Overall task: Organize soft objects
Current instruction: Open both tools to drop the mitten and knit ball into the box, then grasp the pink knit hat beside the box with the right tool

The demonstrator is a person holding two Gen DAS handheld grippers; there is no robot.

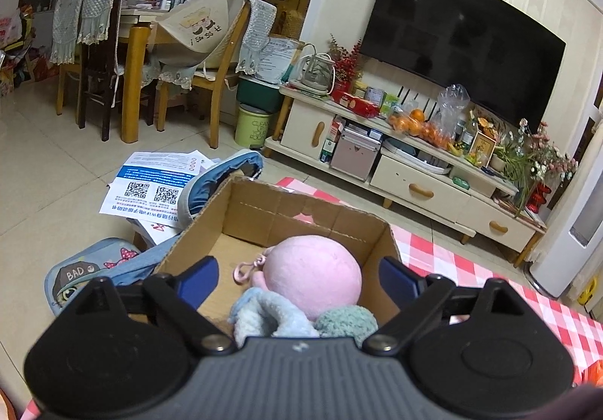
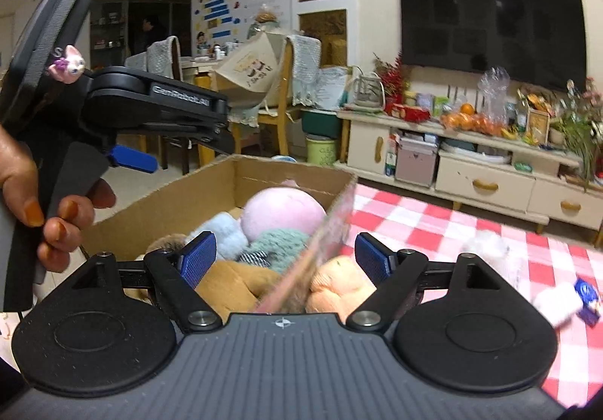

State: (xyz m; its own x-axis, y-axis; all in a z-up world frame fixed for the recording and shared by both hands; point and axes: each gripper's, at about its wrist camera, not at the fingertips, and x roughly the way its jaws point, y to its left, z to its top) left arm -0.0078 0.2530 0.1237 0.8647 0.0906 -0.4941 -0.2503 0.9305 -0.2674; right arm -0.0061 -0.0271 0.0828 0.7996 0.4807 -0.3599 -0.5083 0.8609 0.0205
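Observation:
A cardboard box (image 1: pixel 264 216) stands on a red-and-white checked cloth (image 1: pixel 452 258). In it lie a pink round plush (image 1: pixel 312 273), a pale blue plush (image 1: pixel 264 318) and a teal plush (image 1: pixel 346 322). My left gripper (image 1: pixel 299 275) is open above them, holding nothing. In the right wrist view the box (image 2: pixel 188 190) also holds a brown plush (image 2: pixel 233 284). My right gripper (image 2: pixel 286 258) is open over the box's right wall, with an orange plush (image 2: pixel 335 288) between its fingers, not pinched. The left gripper (image 2: pixel 132 160) hovers at the box's left rim.
A white plush (image 2: pixel 486 250) and a small blue-and-white toy (image 2: pixel 565 301) lie on the cloth to the right. Papers (image 1: pixel 150 186), a blue bag (image 1: pixel 222 178) and a cartoon cushion (image 1: pixel 83 273) lie on the floor left of the box. A TV cabinet (image 1: pixel 414 171) stands behind.

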